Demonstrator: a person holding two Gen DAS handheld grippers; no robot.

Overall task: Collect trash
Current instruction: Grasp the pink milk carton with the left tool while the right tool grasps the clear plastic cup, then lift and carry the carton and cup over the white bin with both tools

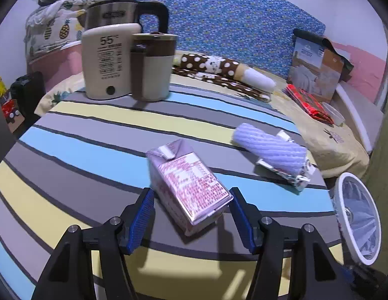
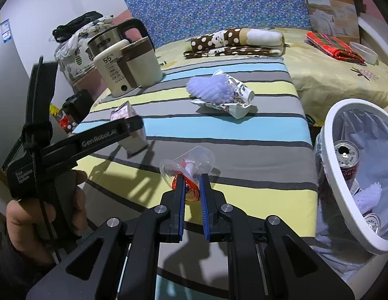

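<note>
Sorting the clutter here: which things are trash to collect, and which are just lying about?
Job:
carton
foam net
crumpled wrapper
plastic cup
bin

Lying about:
kettle
warmer
mug
dotted cloth
red cloth
box

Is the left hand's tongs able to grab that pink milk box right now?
Probably yes. The left tongs are open wide, one pad on each side of the milk box, which lies flat on the striped table. Nothing sits between them.
</note>
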